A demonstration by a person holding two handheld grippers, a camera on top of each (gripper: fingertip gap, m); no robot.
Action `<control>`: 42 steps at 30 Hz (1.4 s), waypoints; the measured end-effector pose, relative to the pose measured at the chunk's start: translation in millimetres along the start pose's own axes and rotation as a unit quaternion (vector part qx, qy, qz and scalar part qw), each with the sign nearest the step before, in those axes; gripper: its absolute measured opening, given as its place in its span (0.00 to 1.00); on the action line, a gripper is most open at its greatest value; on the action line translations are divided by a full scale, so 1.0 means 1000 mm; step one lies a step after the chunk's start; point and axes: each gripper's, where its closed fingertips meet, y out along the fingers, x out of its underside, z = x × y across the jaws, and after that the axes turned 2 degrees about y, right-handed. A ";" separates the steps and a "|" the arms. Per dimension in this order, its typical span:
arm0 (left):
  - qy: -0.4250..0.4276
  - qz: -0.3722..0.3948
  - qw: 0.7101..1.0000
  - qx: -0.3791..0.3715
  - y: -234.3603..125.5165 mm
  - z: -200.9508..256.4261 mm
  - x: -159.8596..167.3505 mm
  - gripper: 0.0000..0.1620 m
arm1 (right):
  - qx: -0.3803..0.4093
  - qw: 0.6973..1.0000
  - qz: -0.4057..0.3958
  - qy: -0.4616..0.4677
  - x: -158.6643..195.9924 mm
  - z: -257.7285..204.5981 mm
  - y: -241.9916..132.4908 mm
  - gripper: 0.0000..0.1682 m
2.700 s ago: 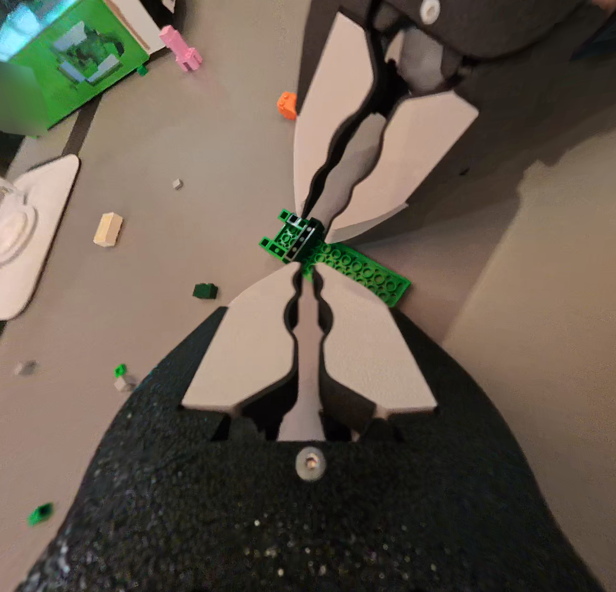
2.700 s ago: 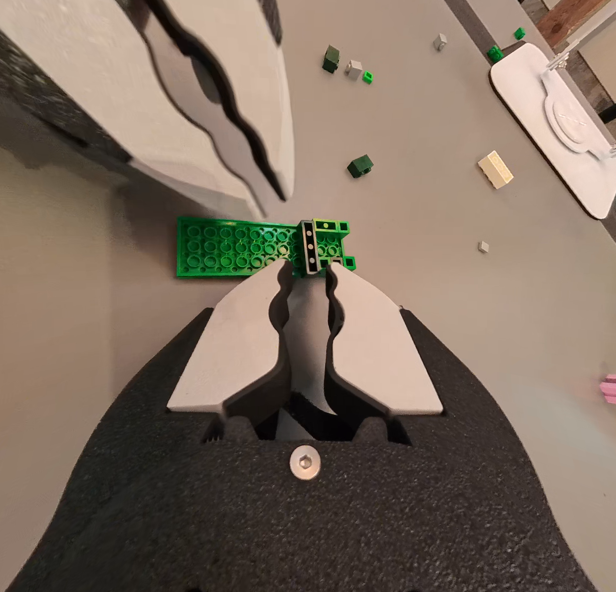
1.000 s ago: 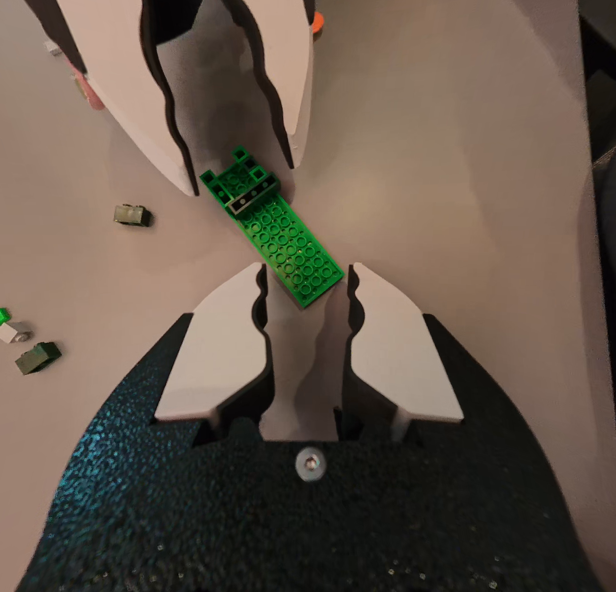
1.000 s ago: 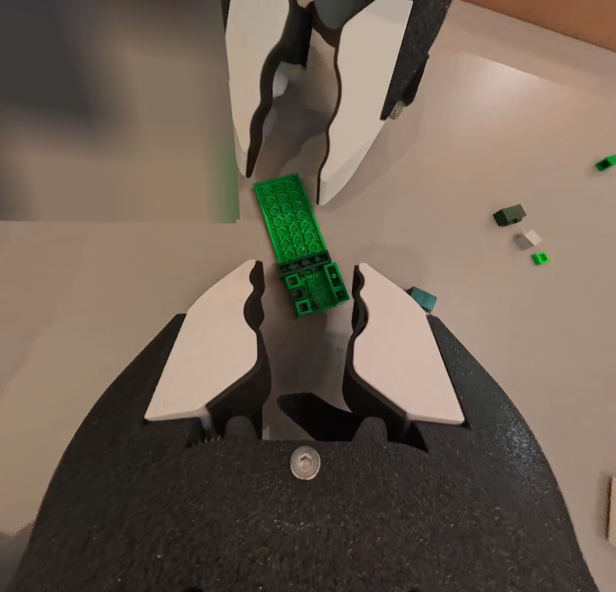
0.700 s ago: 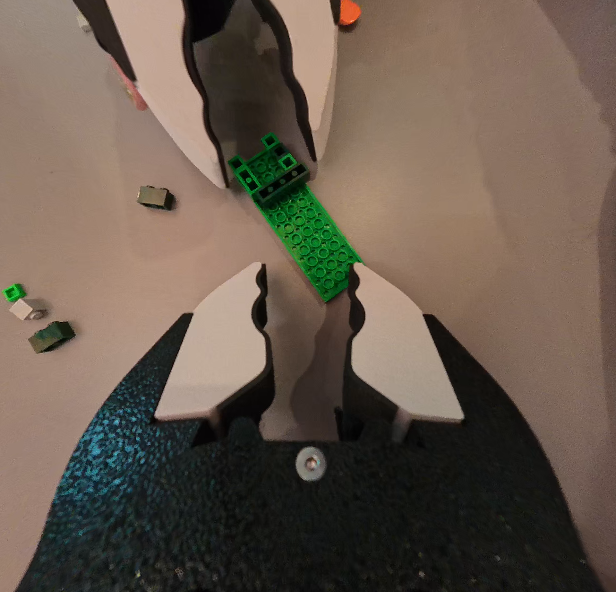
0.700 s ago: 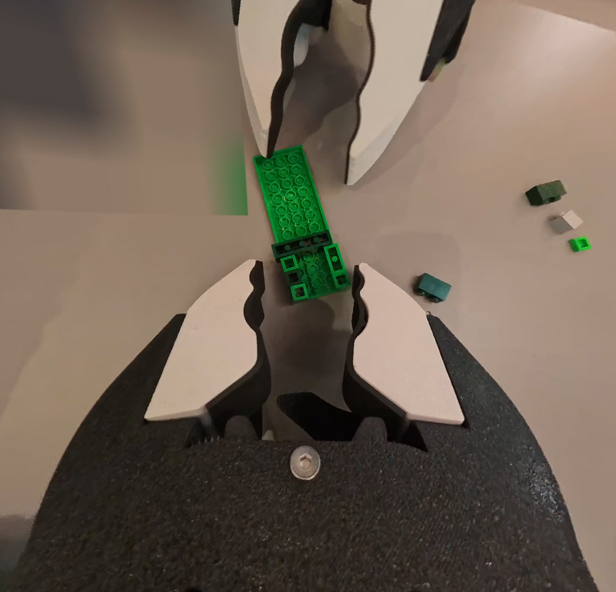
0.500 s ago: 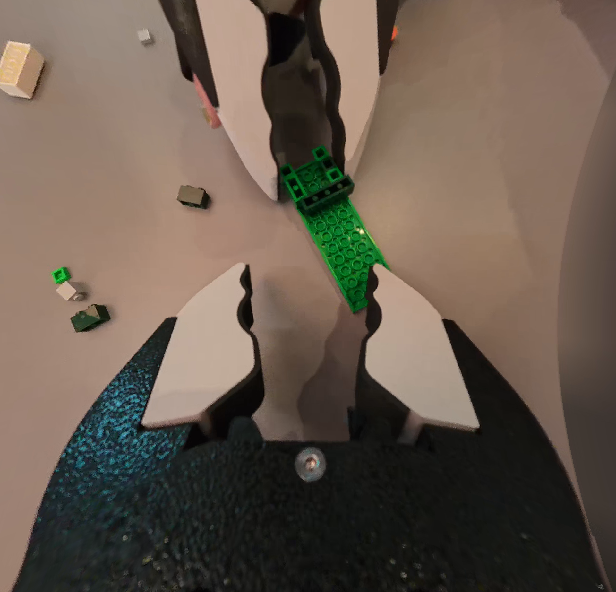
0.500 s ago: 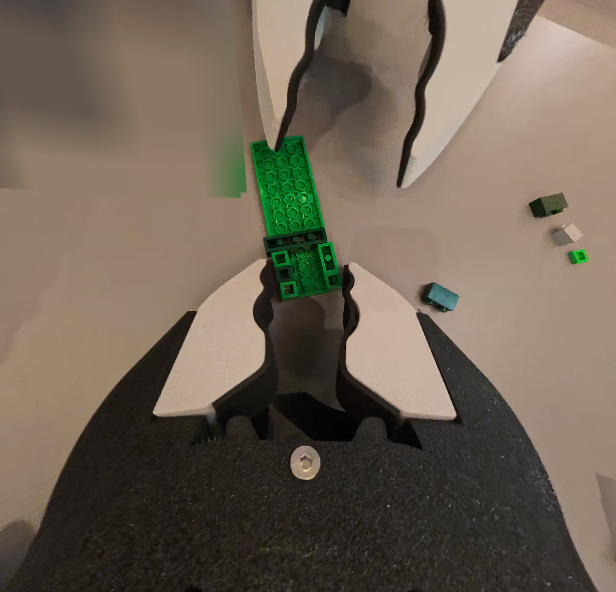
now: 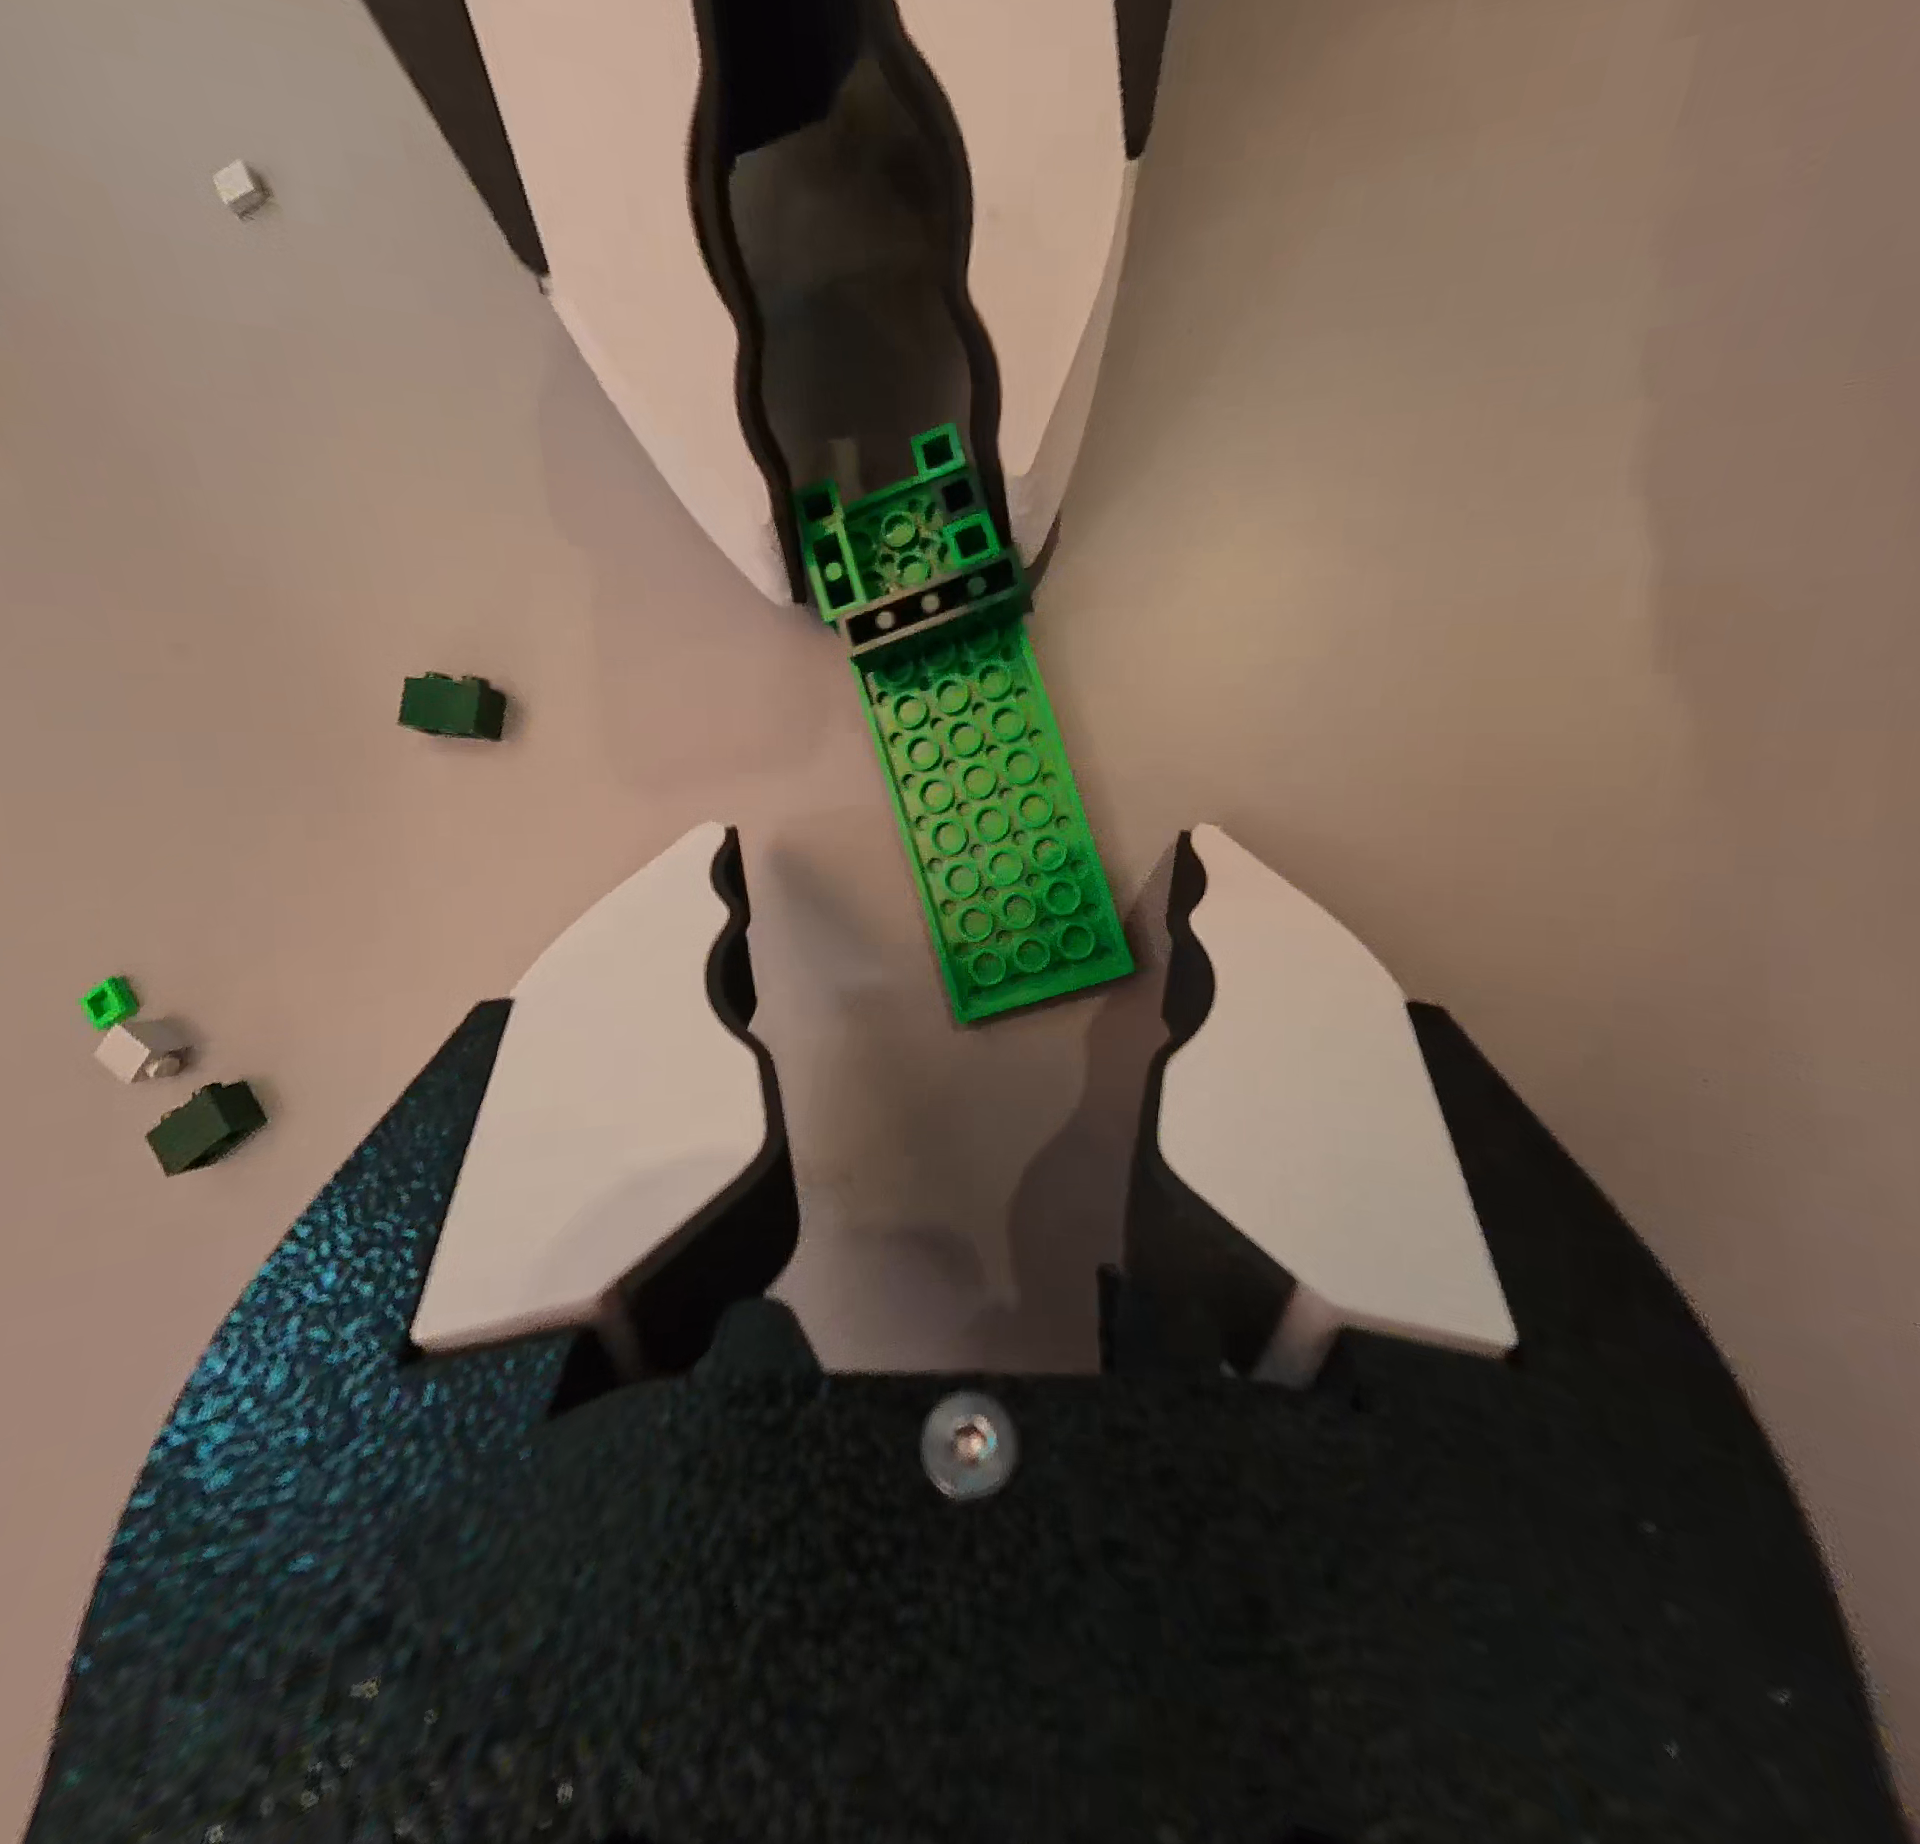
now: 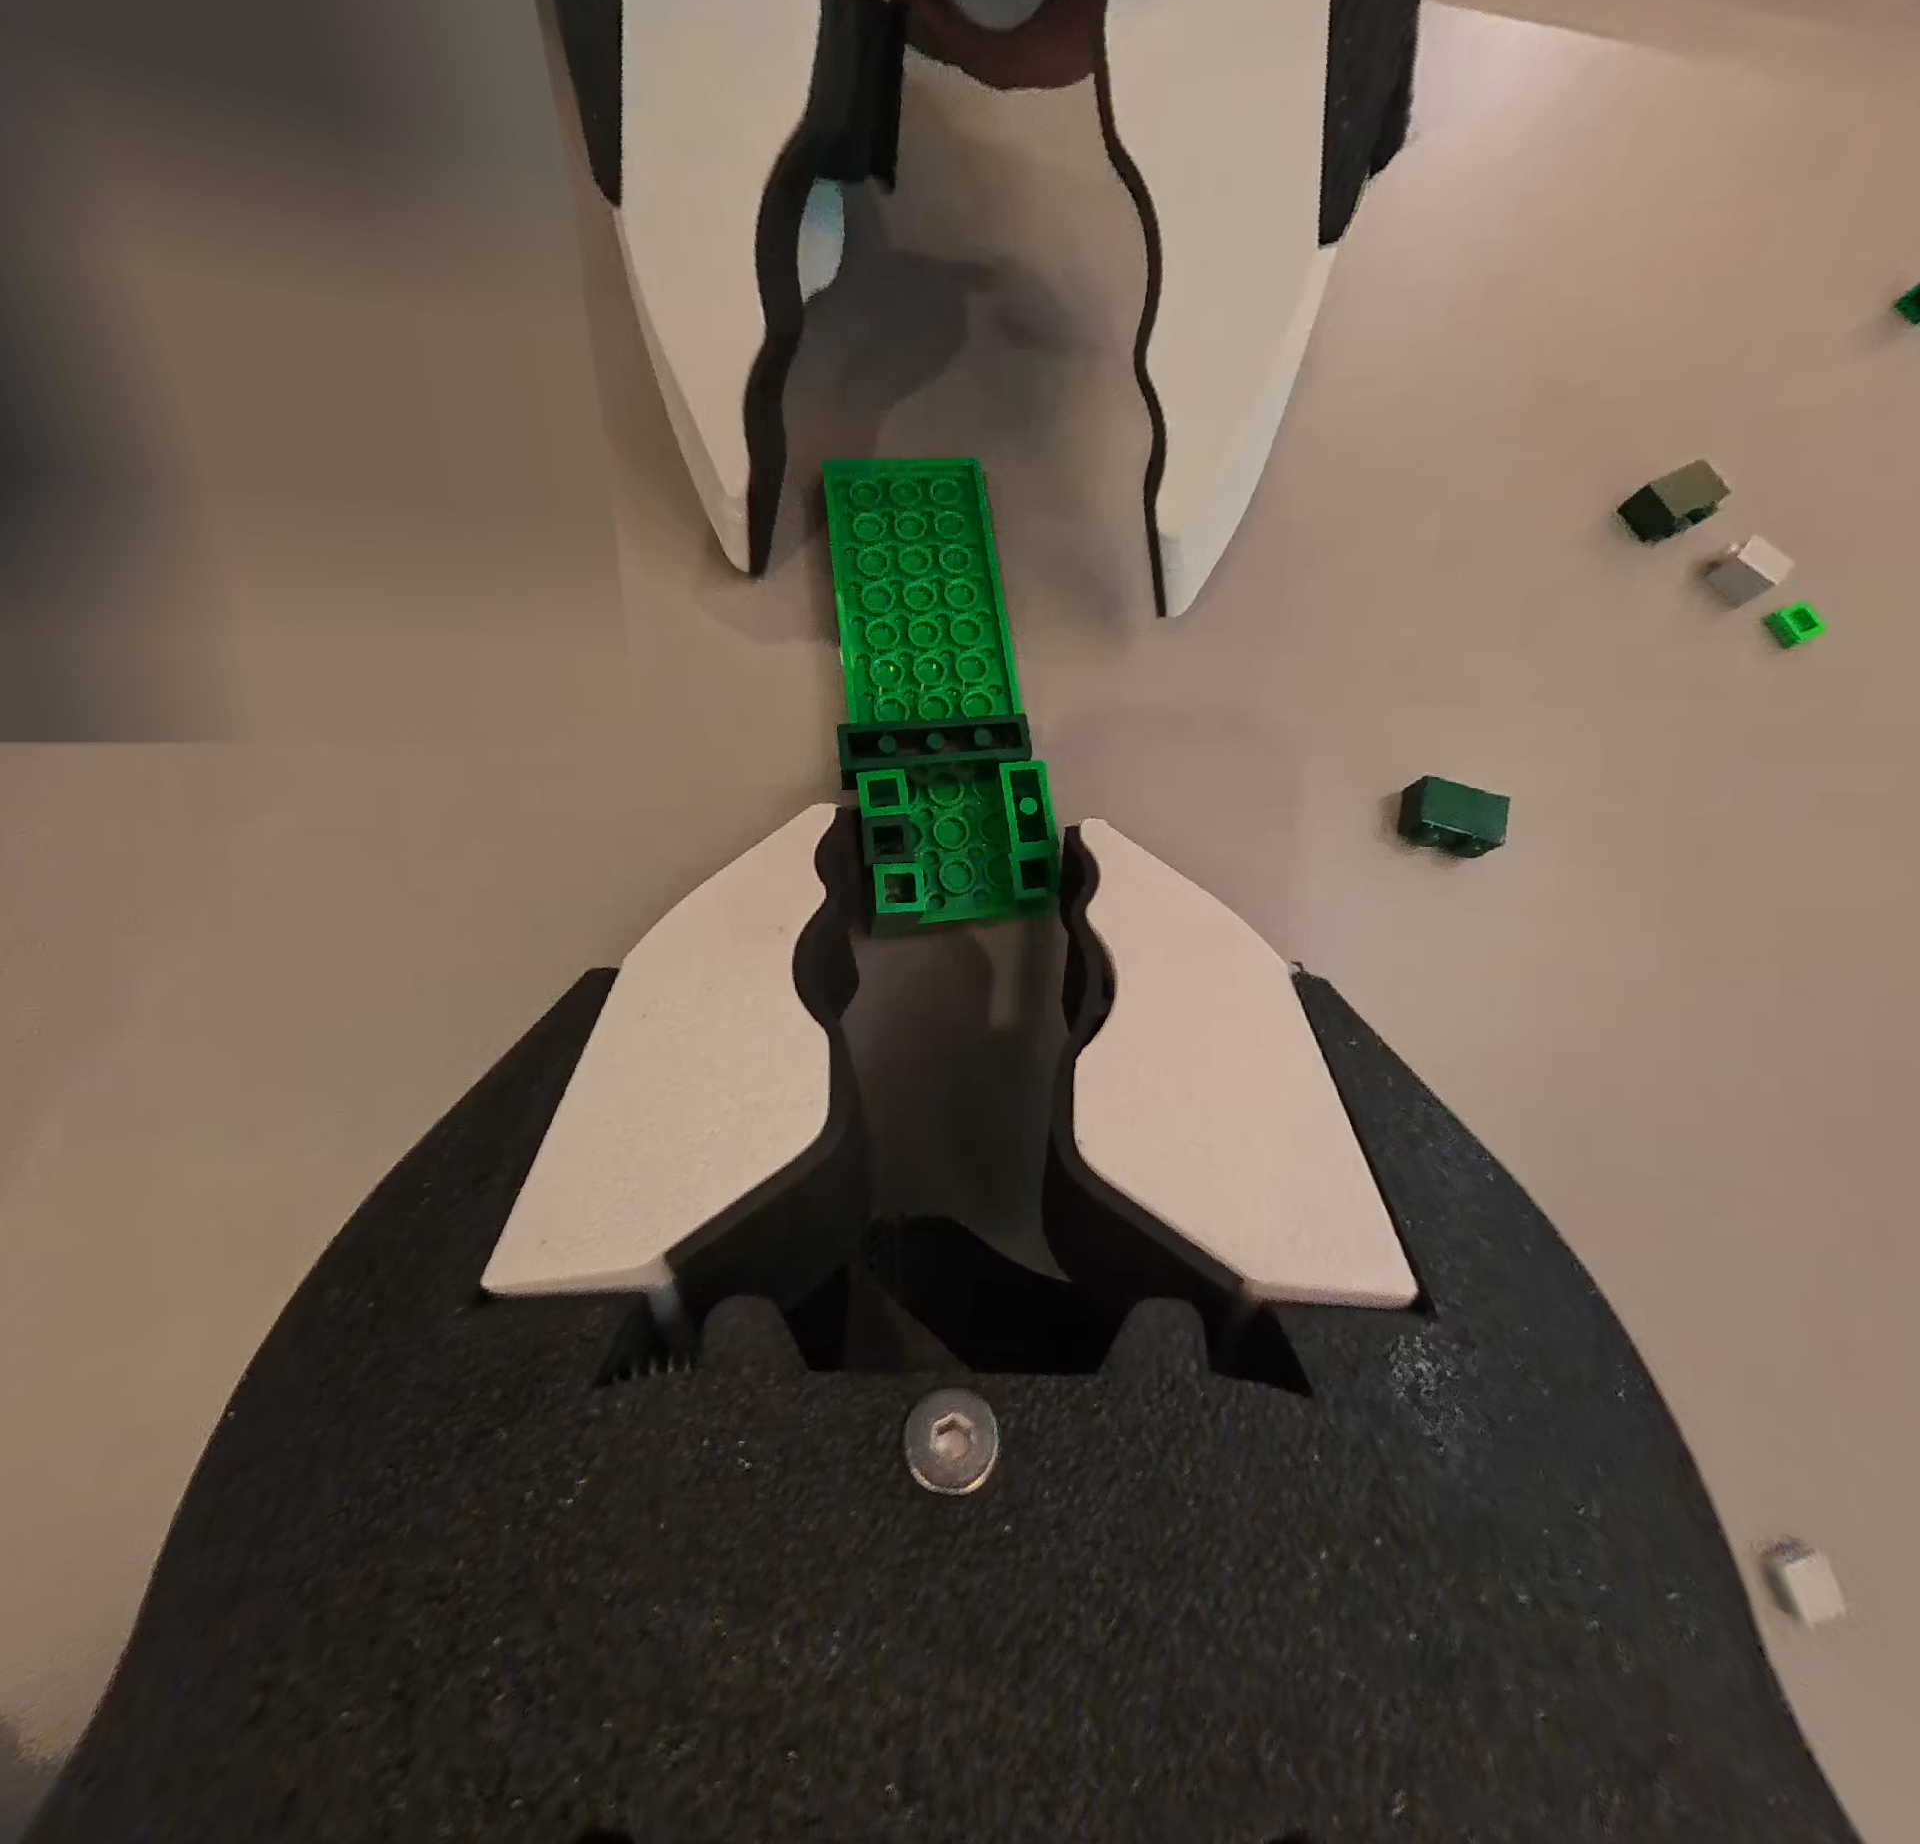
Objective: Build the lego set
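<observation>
One green plate (image 9: 987,818), clamped by the right gripper (image 10: 951,828); left gripper (image 9: 956,849) gapes. Only the right view shows a white brick (image 10: 1803,1592) at four o'clock.

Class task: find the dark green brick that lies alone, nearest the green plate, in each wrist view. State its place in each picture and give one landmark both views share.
Left wrist view: the dark green brick lies left of centre, left of the green plate.
Right wrist view: it lies right of centre, right of the plate.
Shared landmark: the black strip across the plate.
</observation>
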 end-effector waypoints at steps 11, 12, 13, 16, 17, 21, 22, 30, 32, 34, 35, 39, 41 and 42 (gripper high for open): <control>-0.019 0.002 1.000 -0.004 0.005 0.005 -0.006 0.40 | 0.053 0.996 0.068 -0.002 -0.019 -0.006 -0.004 0.21; -0.020 0.002 1.000 -0.003 0.005 0.005 -0.006 0.39 | 0.051 0.996 0.072 -0.001 -0.021 -0.006 -0.005 0.21; -0.022 0.002 1.000 0.000 0.005 0.006 -0.006 0.38 | 0.051 0.996 0.073 -0.001 -0.021 -0.007 -0.005 0.21; -0.038 0.005 0.999 0.023 0.007 0.012 -0.007 0.27 | 0.049 0.996 0.072 -0.007 -0.021 -0.009 -0.003 0.21; -0.047 0.007 0.999 0.026 0.007 0.012 -0.008 0.25 | 0.047 0.996 0.072 -0.008 -0.022 -0.010 -0.003 0.21; -0.059 0.010 0.998 0.027 0.007 0.011 -0.007 0.23 | 0.058 0.996 0.068 -0.005 -0.021 -0.009 -0.002 0.21; -0.061 0.008 0.998 0.026 0.007 0.011 -0.007 0.23 | 0.062 0.996 0.067 -0.001 -0.021 -0.009 -0.002 0.21; -0.079 0.017 0.997 0.016 0.008 0.006 -0.008 0.23 | 0.247 0.960 0.024 -0.131 -0.038 -0.008 -0.017 0.35; -0.081 0.016 0.996 0.015 0.008 0.005 -0.008 0.23 | 0.307 0.926 -0.010 -0.220 -0.040 -0.013 -0.013 0.35; -0.088 0.017 0.996 0.012 0.008 0.003 -0.008 0.23 | 0.349 0.890 -0.048 -0.290 -0.040 -0.014 -0.007 0.35; -0.092 0.019 0.996 0.013 0.008 0.003 -0.007 0.23 | 0.367 0.873 -0.068 -0.314 -0.038 -0.012 -0.005 0.35; -0.132 0.036 0.990 0.029 0.007 0.000 -0.008 0.23 | 0.423 0.815 -0.136 -0.371 -0.032 0.003 -0.003 0.33; -0.147 0.043 0.987 0.036 0.006 -0.001 -0.009 0.23 | 0.437 0.806 -0.150 -0.370 -0.031 0.008 -0.002 0.32; -0.152 0.045 0.987 0.039 0.006 -0.001 -0.009 0.23 | 0.438 0.804 -0.155 -0.370 -0.031 0.008 -0.002 0.31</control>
